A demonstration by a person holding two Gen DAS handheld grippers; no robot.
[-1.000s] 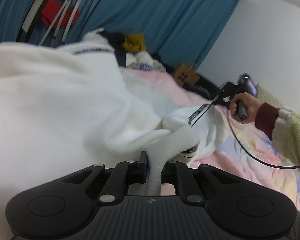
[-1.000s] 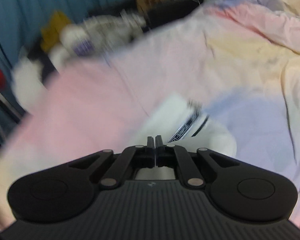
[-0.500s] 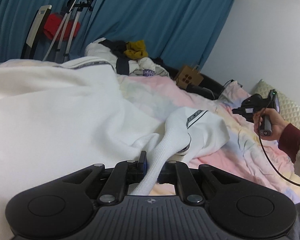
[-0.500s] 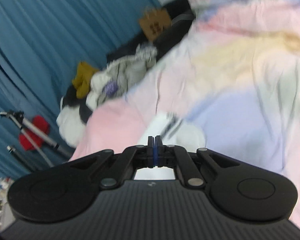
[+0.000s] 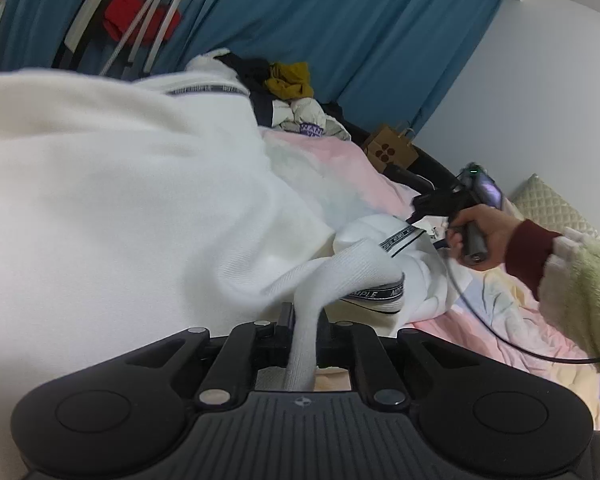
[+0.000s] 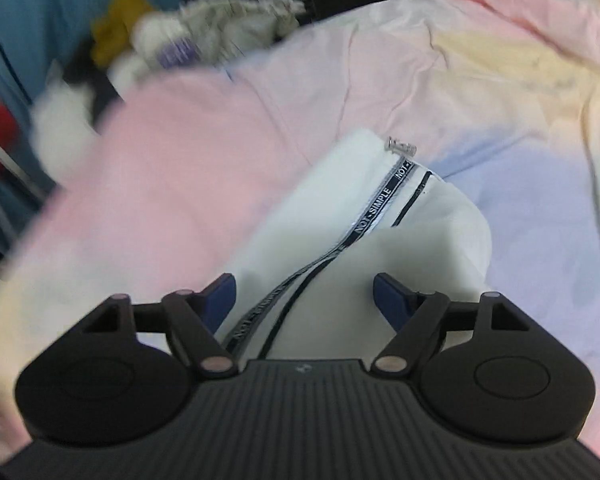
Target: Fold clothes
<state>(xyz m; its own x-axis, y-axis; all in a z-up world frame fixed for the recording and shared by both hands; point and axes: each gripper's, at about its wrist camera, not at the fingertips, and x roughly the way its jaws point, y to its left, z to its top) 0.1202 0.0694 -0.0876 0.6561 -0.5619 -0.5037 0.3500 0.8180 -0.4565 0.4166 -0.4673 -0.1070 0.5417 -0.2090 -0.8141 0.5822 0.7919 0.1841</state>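
A bed sheet [image 6: 480,80] in pastel pink, yellow and lilac covers the bed. Behind the bed hangs a blue curtain [image 5: 360,32]. At the bed's far edge, against the curtain, lies a heap of clothes [image 5: 288,92] topped by a mustard piece. Right of the heap stands a brown paper bag [image 5: 390,152]. Left of the heap, a red cloth [image 5: 128,12] hangs on a metal stand.

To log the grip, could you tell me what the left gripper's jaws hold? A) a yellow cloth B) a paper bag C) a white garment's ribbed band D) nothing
C: the left gripper has its jaws shut on the white garment, its ribbed band running between them.
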